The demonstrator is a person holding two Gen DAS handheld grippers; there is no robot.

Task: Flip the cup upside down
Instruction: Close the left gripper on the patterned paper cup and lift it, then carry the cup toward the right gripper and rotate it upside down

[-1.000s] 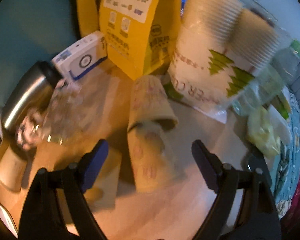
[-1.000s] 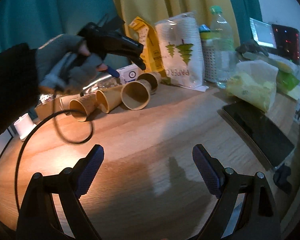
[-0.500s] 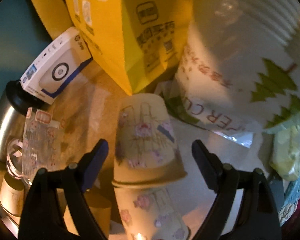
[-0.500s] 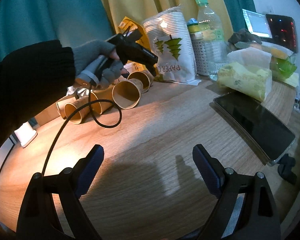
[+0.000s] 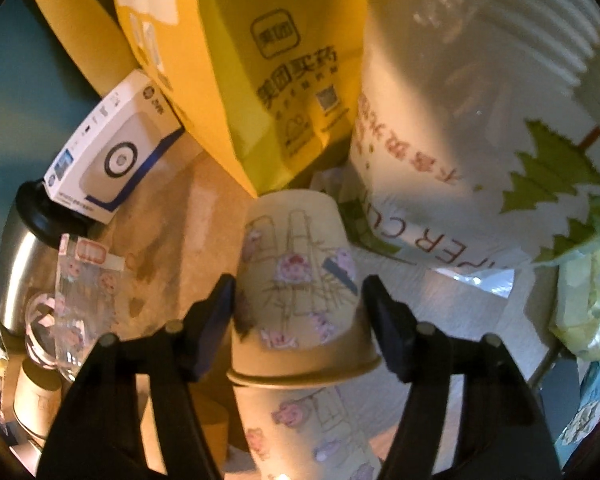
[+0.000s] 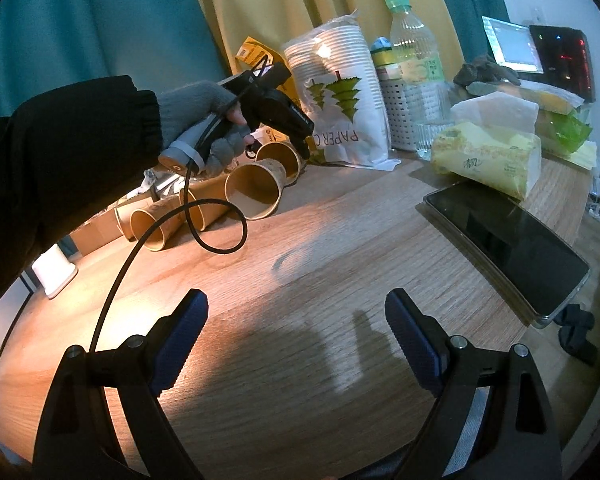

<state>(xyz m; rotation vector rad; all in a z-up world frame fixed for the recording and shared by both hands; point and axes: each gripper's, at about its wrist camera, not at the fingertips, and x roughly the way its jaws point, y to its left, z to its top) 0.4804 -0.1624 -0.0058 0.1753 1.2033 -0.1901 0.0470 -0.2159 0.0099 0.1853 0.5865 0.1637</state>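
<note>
While the wooden bench [image 6: 340, 240] carries a paper-cup bag [image 5: 480, 140] at the back, a row of paper cups lies on its side w/ the farthest printed paper cup [image 5: 296, 284] bracketed by the left hand-held gripper [image 5: 296, 304]; jaws narrowed at its walls, contact unclear. Right hand-held gripper [image 6: 296, 336] is spread, empty. Step: grasping. Next, prob.: pinch gently, lift, rotate rim-down.

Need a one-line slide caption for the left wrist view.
Left gripper closing around a printed paper cup lying on its side, beside a yellow bag and paper-cup pack.
</note>
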